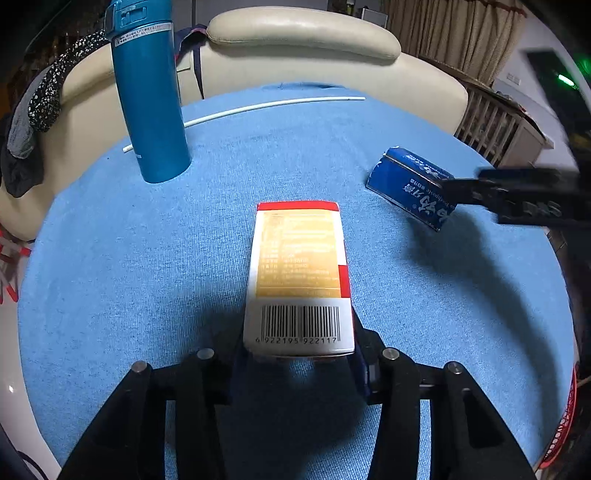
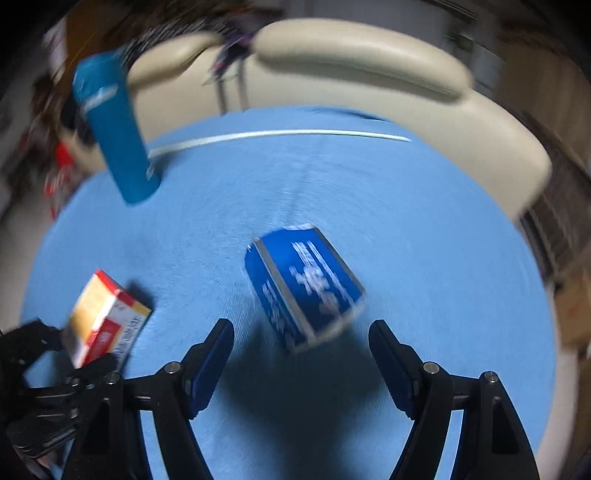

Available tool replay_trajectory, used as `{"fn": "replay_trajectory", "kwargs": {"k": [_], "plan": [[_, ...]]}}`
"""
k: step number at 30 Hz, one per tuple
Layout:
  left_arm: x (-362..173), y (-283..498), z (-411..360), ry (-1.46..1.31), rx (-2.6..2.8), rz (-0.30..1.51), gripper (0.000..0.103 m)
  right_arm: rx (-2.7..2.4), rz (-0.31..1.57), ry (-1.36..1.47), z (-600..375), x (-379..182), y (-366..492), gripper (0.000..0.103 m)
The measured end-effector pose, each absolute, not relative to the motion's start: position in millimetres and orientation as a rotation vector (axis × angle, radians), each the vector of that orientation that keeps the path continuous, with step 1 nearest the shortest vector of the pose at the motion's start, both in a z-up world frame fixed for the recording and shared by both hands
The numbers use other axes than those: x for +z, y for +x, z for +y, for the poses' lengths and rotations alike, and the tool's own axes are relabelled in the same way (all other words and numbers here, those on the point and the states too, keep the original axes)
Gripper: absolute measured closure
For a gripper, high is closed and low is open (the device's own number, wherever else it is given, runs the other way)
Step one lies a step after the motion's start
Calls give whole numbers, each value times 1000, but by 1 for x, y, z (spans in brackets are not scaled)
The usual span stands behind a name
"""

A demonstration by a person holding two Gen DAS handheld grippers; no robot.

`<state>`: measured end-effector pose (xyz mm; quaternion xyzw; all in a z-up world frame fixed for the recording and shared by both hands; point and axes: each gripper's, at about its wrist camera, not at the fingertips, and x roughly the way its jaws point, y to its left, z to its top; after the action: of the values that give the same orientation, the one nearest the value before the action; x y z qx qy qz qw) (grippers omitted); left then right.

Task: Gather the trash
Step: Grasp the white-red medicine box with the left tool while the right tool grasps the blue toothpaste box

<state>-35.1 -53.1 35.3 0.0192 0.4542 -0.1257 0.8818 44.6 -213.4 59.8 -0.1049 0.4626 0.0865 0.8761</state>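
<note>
My left gripper [image 1: 297, 363] is shut on a red, white and yellow carton [image 1: 299, 273] with a barcode, held above the blue cloth. The carton also shows in the right wrist view [image 2: 105, 319], at the lower left in the left gripper. A dark blue toothpaste box [image 2: 304, 288] lies just in front of my right gripper [image 2: 301, 334], whose fingers are spread wide on either side of its near end, not touching it. In the left wrist view the blue box [image 1: 410, 186] is at the right, with the right gripper [image 1: 448, 194] at its near end. The right wrist view is blurred by motion.
A tall blue flask [image 1: 147, 96] stands at the back left of the blue cloth [image 1: 147, 258]. A thin white rod [image 1: 258, 107] lies across the back. A cream sofa [image 1: 303, 33] is behind the table. A red basket rim [image 1: 565, 417] shows at the lower right.
</note>
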Motion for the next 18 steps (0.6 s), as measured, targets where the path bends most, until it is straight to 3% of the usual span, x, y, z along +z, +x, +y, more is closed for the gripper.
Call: {"fn": "replay_trajectory", "kwargs": {"k": [7, 11, 13, 18], "plan": [[34, -29, -52, 37, -275, 957, 54, 189, 1034, -450, -195, 33, 92, 25], [30, -26, -52, 41, -276, 965, 54, 196, 1099, -346, -206, 16, 108, 25], [29, -26, -53, 42, -275, 964, 54, 206, 1105, -235, -216, 18, 107, 43], [28, -24, -54, 49, -262, 962, 55, 194, 1089, -124, -229, 26, 85, 43]]}}
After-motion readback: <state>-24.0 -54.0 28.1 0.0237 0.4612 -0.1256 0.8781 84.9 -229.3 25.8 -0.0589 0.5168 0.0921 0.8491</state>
